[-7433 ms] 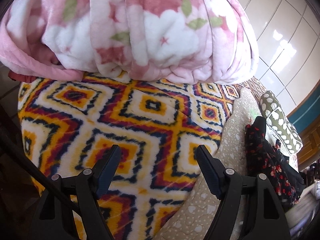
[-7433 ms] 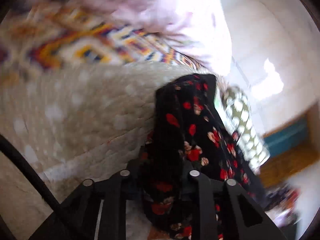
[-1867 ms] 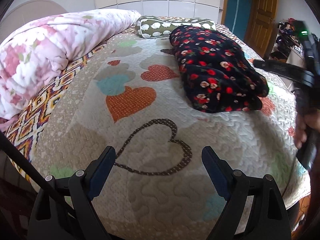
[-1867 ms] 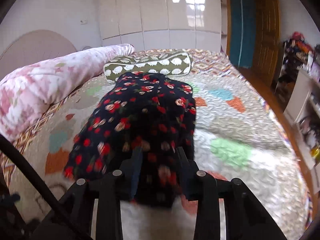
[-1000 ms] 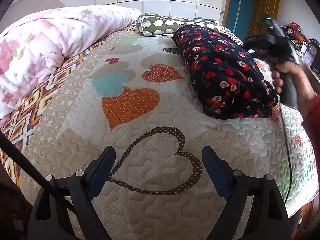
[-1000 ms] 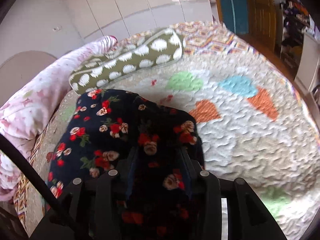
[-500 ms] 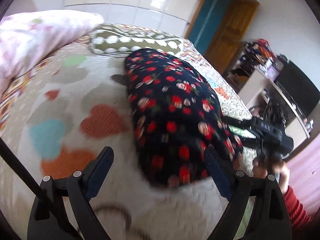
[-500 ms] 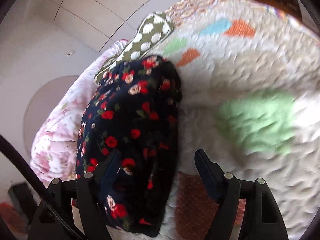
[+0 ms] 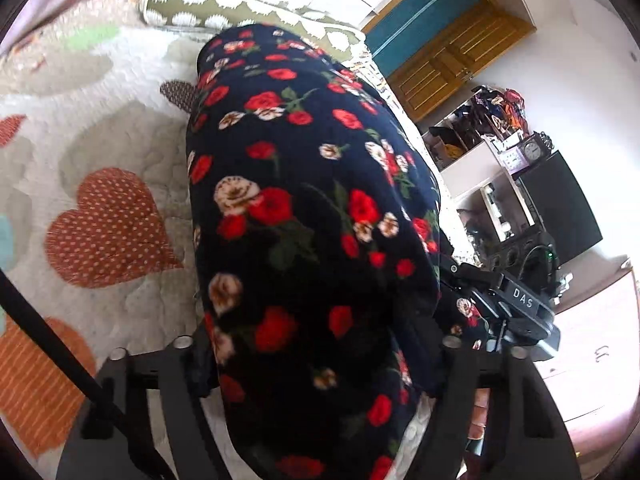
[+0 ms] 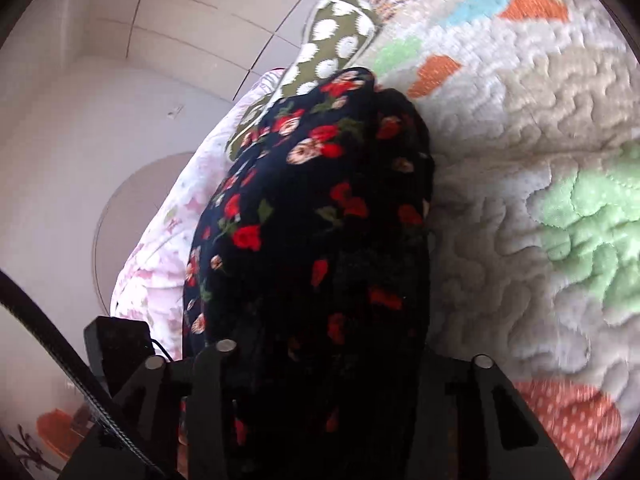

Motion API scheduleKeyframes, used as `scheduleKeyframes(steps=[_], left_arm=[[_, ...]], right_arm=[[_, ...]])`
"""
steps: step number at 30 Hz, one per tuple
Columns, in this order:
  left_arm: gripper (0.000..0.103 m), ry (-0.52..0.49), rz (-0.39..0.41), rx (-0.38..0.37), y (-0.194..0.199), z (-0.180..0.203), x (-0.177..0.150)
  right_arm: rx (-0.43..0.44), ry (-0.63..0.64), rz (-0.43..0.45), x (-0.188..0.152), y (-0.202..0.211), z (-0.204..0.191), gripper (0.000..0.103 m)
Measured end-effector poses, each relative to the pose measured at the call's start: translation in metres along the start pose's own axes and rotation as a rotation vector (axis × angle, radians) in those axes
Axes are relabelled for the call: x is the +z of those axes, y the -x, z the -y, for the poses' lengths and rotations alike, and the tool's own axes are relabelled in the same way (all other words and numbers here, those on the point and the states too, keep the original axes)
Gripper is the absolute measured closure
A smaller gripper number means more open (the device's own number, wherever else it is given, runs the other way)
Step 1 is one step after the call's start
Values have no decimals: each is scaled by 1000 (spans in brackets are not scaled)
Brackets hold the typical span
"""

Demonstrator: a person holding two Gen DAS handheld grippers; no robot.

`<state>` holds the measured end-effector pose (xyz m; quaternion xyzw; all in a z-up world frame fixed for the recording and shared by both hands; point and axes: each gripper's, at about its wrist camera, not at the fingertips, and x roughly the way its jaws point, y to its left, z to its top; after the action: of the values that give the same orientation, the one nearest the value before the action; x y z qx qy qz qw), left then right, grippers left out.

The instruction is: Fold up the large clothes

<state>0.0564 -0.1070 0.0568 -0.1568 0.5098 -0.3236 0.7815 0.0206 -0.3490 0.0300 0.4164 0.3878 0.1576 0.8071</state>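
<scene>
Floral garment [image 9: 312,216], the dark one with red and cream roses, was lying folded into a thick bundle on the quilted bedspread [image 9: 120,148] with the heart patches, its far end up near the green spotted pillow [image 9: 208,4].

Left gripper [image 9: 316,364] had its fingers spread wide, one on each side of the bundle's near end, so the fabric filled the whole gap. Couldn't honestly tell if they were pressing into it or just straddling it.

Right gripper [image 10: 320,364] was much the same from the other side: fingers wide apart with the garment [image 10: 320,208] bulging between them, the fingertips buried in cloth. You could see that gripper's black body [image 9: 516,304] poking out at the right edge of the bundle in the left wrist view.

Pink floral blanket [image 10: 168,240] sat bunched along the far side of the bed, and a wooden door [image 9: 448,52] was off in the background.
</scene>
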Motion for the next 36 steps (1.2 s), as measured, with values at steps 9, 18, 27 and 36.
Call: scheduleKeyframes(steps=[9,18,27,36], left_arm=[[36,-26,0,29,42,15,-51],[29,-67,33,163,60,20,-81],[28,-154,132,317,108,36,-115],[24,-219,184,463,132,29,-146]], right_arm=[[120,28,15,-46,53,-20,69],[-98,29,68,-72,83,-3,44],[-103,197,176,-66,104,-72,58],[-506,309,134,-81,56,-60,49]])
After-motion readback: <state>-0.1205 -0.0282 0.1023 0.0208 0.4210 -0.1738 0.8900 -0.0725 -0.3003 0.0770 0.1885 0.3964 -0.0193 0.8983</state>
